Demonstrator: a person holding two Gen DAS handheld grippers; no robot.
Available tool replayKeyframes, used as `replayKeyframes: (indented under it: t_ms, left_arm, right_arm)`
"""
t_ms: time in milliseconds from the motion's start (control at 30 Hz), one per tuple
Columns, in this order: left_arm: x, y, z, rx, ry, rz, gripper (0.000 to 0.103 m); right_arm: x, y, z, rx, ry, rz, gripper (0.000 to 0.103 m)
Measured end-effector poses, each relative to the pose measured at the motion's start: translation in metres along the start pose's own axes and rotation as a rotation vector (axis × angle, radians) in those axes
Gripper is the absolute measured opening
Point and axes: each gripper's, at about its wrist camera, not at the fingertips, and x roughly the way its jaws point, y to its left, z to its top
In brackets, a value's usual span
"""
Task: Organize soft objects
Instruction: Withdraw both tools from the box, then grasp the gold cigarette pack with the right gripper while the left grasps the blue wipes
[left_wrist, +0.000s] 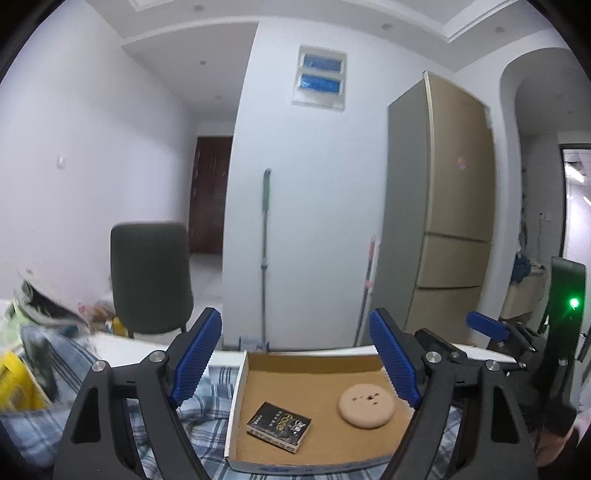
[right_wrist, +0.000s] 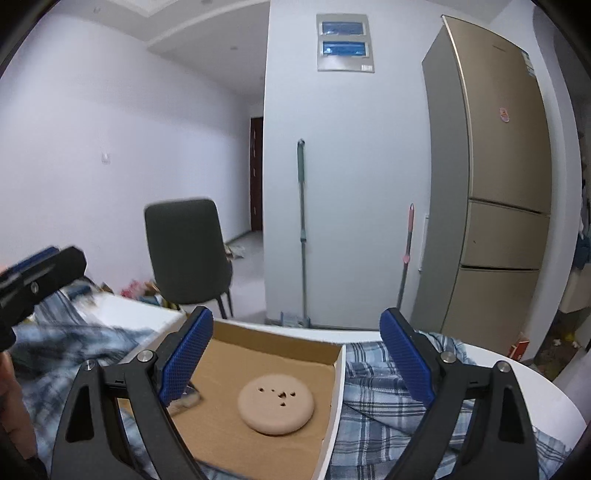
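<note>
Behind the table (right_wrist: 498, 373), chair (right_wrist: 184, 251), mop (right_wrist: 302, 221).

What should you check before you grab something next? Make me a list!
1. Left gripper open and empty: ok.
2. Right gripper open and empty: ok.
3. Cardboard box open on top: ok.
4. Tan round pad and small black pack lying inside the box: ok.
5. Plaid cloth tidy: not ok, it lies crumpled on both sides of the box.
6. Which thing to grab next: cannot tell.
</note>
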Motion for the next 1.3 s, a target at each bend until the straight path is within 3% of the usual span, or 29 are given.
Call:
replayKeyframes:
  t_ms: [267, 333, 533, 800, 1067, 1233, 1300]
  left_arm:
    - [-0.072, -0.008, 0.022, 0.023, -0.044, -0.018, 0.084]
    - [-0.084, -0.011, 0.022, 0.025, -0.044, -0.024, 0.084]
    - [-0.121, -0.022, 0.002, 0.033, -0.042, -0.059, 0.084]
    - [-0.135, -0.028, -0.036, 0.034, -0.001, -0.081, 0.084]
    - [-0.117, -0.023, -0.065, 0.031, 0.061, -0.093, 0.084]
    - [-0.112, -0.023, -0.07, 0.039, 0.085, -0.09, 0.103]
    - [-0.113, -0.024, -0.07, 0.04, 0.077, -0.096, 0.103]
  right_arm:
    - [-0.092, -0.017, 0.031, -0.001, -0.121, 0.013, 0.091]
    - [-0.113, -0.016, 0.031, -0.015, -0.159, 0.001, 0.091]
    - [-0.153, -0.013, 0.011, -0.021, -0.165, -0.004, 0.091]
    - [-0.168, -0.014, -0.034, -0.035, -0.09, -0.044, 0.091]
    - [-0.151, -0.021, -0.072, -0.029, 0.015, -0.052, 0.091]
    - [-0.144, -0.025, -0.077, -0.006, 0.057, -0.045, 0.091]
    - [-0.143, -0.025, -0.08, -0.009, 0.069, -0.043, 0.091]
